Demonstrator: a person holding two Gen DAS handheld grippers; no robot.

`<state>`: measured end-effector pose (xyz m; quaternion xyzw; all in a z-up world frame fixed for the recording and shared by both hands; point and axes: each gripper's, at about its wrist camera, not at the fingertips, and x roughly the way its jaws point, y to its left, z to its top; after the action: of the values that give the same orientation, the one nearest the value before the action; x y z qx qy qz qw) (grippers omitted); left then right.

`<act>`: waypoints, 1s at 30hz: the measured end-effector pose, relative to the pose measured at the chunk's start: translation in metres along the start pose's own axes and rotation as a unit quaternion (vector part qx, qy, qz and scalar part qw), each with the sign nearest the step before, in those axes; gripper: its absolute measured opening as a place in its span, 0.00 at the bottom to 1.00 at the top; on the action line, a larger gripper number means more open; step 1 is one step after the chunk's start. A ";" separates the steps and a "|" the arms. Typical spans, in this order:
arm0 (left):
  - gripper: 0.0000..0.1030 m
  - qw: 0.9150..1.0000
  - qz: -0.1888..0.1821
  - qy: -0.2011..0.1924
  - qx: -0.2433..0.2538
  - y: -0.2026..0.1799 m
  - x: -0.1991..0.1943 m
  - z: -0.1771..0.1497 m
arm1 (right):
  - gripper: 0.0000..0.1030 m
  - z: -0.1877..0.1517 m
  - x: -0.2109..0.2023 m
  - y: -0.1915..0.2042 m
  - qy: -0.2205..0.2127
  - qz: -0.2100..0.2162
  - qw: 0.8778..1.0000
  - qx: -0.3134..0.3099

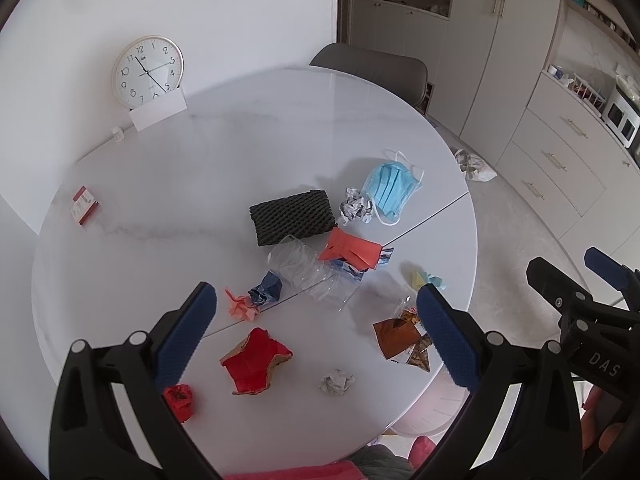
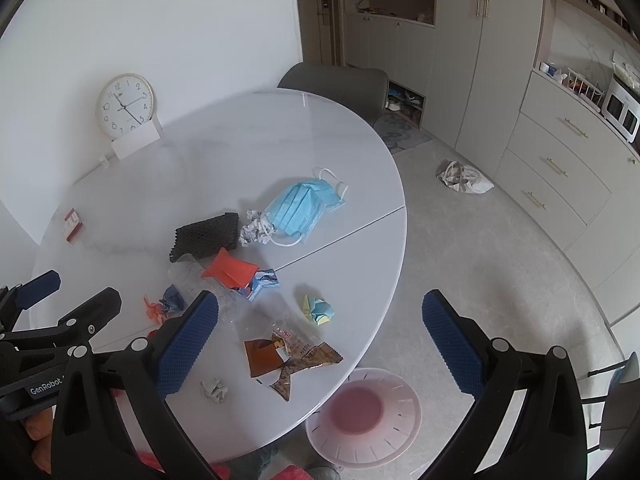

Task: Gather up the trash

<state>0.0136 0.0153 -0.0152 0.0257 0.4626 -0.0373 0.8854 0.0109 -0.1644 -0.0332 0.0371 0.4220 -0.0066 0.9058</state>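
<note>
The left gripper (image 1: 316, 336) hovers above the near part of the round white tabletop (image 1: 192, 168), its blue-padded fingers (image 1: 186, 336) spread wide and holding nothing. The right gripper (image 2: 320, 344) hangs beside it at the tabletop's near right edge, fingers (image 2: 188, 344) equally wide apart and empty.

Between the left fingers lie a torn red paper piece (image 1: 256, 364) and a small crumpled white ball (image 1: 337, 382); a brown snack wrapper (image 1: 400, 338) sits just inside the right-hand finger. Beyond the fingertips are clear plastic packaging (image 1: 308, 272), an orange folded paper (image 1: 350, 249), a black foam net (image 1: 293, 216) and, farthest, a blue face mask (image 1: 390, 188).

Below the right gripper, between its fingers, a pink bin (image 2: 364, 416) stands on the floor just beside the tabletop's edge.
</note>
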 end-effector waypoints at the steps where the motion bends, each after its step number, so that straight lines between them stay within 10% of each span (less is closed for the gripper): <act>1: 0.93 1.000 0.000 0.000 -0.001 0.000 0.000 0.000 | 0.98 0.000 0.000 0.000 0.000 0.000 1.000 0.000; 30: 0.93 1.000 -0.001 0.004 -0.005 0.007 0.000 0.002 | 0.98 -0.002 -0.001 0.002 0.006 0.000 1.000 -0.004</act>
<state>0.0157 0.0219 -0.0146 0.0212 0.4666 -0.0356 0.8835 0.0087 -0.1622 -0.0335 0.0330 0.4270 -0.0045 0.9036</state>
